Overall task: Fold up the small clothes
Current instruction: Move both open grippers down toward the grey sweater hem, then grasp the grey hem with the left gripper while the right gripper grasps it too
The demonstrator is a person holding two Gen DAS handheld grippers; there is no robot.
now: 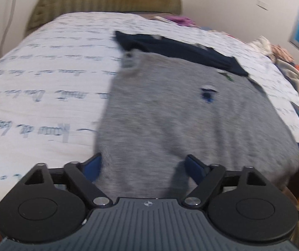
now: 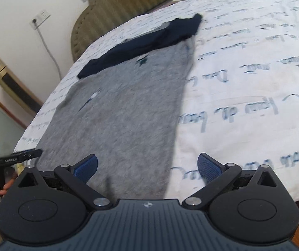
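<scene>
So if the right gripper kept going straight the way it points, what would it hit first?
Most likely the grey shirt's right edge or the bedsheet beside it. The open right gripper straddles that edge, angled down; depth is unclear.

Both tools match: the left gripper (image 1: 145, 165) and right gripper (image 2: 147, 167) each show a ribbed grey housing, two round matte-black discs, black link arms with silver screws, and blue ridged finger pads (image 2: 209, 167) out front. White lettering marks one black bar.
</scene>
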